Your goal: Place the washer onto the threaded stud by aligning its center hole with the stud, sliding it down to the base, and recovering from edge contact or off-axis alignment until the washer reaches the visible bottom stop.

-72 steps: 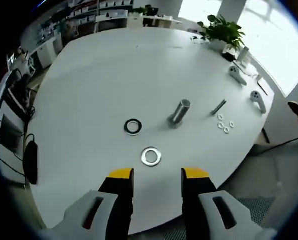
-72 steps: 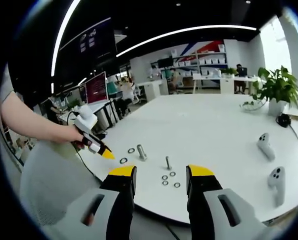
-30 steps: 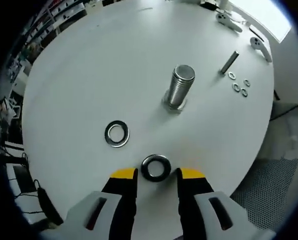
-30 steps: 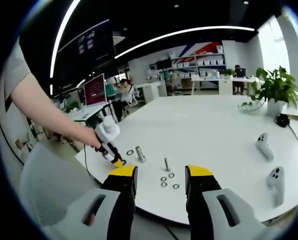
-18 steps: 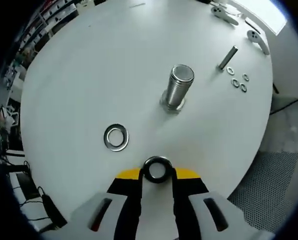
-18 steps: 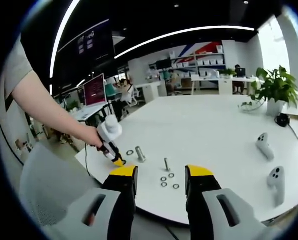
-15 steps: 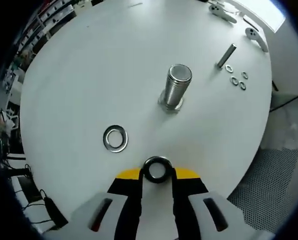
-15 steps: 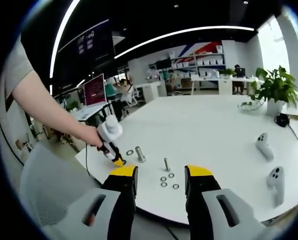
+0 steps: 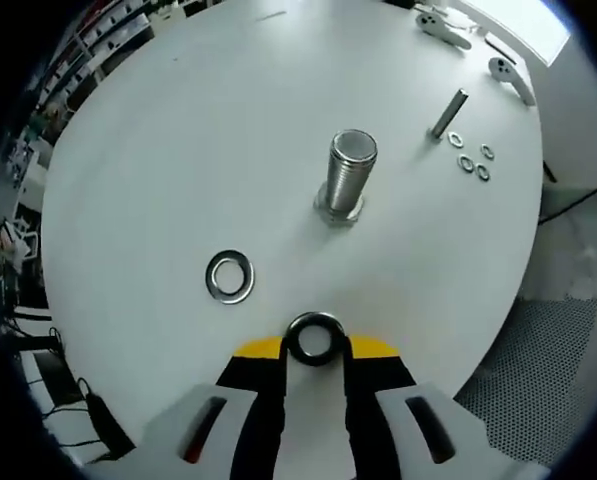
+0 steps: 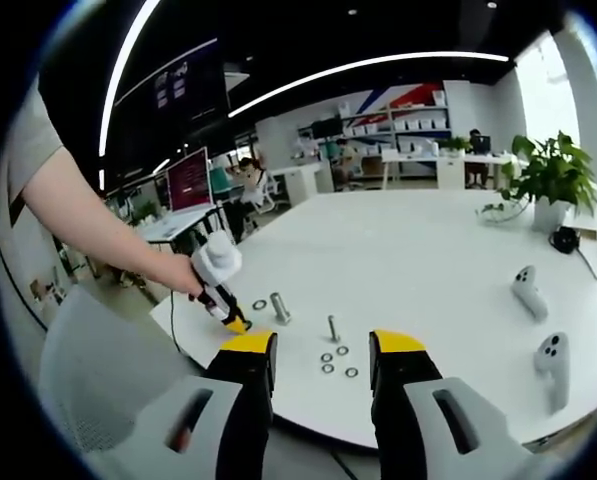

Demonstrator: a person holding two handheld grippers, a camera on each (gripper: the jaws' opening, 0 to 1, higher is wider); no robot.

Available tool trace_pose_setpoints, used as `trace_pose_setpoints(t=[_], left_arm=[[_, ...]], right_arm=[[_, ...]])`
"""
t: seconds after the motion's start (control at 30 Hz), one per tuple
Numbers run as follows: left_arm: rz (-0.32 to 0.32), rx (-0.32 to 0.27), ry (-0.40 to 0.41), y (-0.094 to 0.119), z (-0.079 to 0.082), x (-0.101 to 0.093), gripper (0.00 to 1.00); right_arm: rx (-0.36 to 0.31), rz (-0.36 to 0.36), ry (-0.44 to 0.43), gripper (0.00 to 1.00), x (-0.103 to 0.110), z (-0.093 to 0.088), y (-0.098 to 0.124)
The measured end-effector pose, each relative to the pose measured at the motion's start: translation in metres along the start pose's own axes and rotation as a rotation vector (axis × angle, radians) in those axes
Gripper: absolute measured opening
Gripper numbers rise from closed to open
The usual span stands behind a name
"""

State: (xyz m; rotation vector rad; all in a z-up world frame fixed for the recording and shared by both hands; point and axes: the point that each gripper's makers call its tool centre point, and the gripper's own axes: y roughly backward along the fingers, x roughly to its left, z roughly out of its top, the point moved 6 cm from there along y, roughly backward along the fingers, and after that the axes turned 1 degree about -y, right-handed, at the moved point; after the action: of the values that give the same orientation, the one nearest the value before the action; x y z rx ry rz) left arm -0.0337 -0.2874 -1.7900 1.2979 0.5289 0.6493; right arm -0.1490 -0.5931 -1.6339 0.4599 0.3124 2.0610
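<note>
In the left gripper view, my left gripper (image 9: 315, 346) is shut on a dark steel washer (image 9: 315, 338), held by its edges between the yellow-tipped jaws just above the white table (image 9: 178, 130). The thick threaded stud (image 9: 346, 183) stands upright on its hex base, farther ahead and slightly right. A second washer (image 9: 229, 276) lies flat to the left. In the right gripper view, my right gripper (image 10: 321, 347) is open and empty near the table's front edge; the left gripper (image 10: 218, 290), held by a hand, sits by the stud (image 10: 279, 307).
A thin bolt (image 9: 447, 114) and several small nuts (image 9: 469, 161) lie to the right of the stud. Two white controllers (image 10: 540, 325) rest at the table's right side, with a potted plant (image 10: 552, 175) behind. The table edge (image 9: 498, 300) curves close on the right.
The left gripper came down over the near washer and shut on it, then lifted slightly; the right gripper stayed still and open.
</note>
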Motion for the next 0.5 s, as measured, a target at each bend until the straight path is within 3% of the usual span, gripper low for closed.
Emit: trace_pose_setpoints(t=[0.13, 0.37, 0.5], left_arm=[[-0.005, 0.023, -0.038, -0.002, -0.0004, -0.0009, 0.2], [0.003, 0.027, -0.007, -0.0011, 0.0003, -0.0016, 0.22], [-0.01, -0.02, 0.049, -0.0019, 0.0011, -0.0014, 0.27]], right_arm=[[-0.005, 0.0, -0.002, 0.39, 0.0003, 0.0004, 0.0002], [-0.006, 0.001, -0.002, 0.39, 0.0004, 0.0005, 0.0002], [-0.008, 0.0, -0.003, 0.39, 0.0001, 0.0007, 0.0004]])
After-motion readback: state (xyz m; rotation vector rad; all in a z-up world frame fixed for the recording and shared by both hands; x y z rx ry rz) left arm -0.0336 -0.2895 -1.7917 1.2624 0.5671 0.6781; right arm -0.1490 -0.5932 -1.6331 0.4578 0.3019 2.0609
